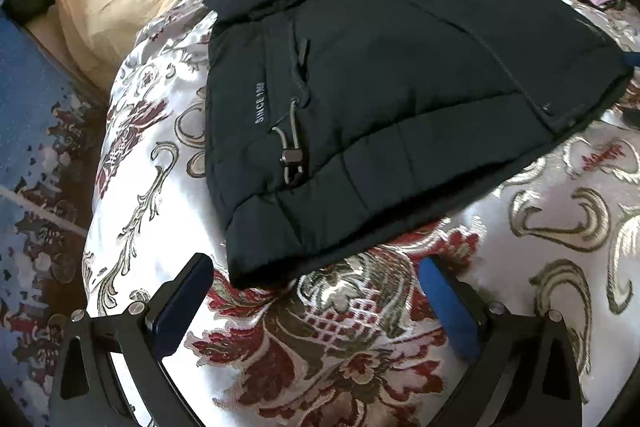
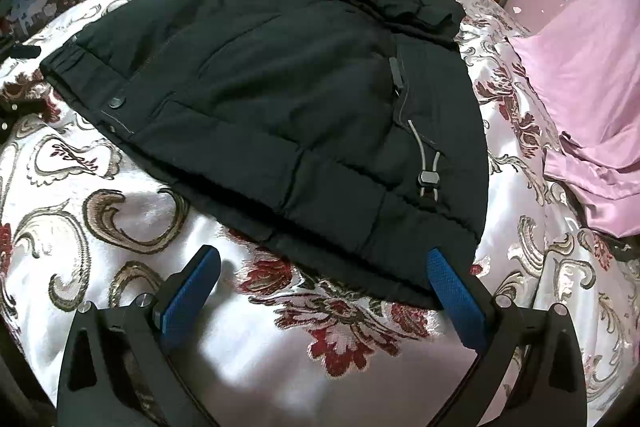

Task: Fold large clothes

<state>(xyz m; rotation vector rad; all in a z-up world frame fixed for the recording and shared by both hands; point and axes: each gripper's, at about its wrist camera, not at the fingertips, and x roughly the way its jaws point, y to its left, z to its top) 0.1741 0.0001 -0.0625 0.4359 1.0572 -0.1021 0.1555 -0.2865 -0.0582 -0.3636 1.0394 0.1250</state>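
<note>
Jacket [image 1: 380, 99] lies folded on patterned bedspread [image 1: 340, 347]; pink cloth [image 2: 592, 75] beside; each hand-held gripper [image 1: 316, 287] [image 2: 324, 279] released, empty.

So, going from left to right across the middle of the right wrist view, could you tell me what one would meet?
Floral bedspread → snap button on the black jacket → cord lock → floral bedspread again → pink cloth.

Matt quilted jacket [image 1: 380, 99], glossy satin bedspread [image 1: 320, 347]
</note>
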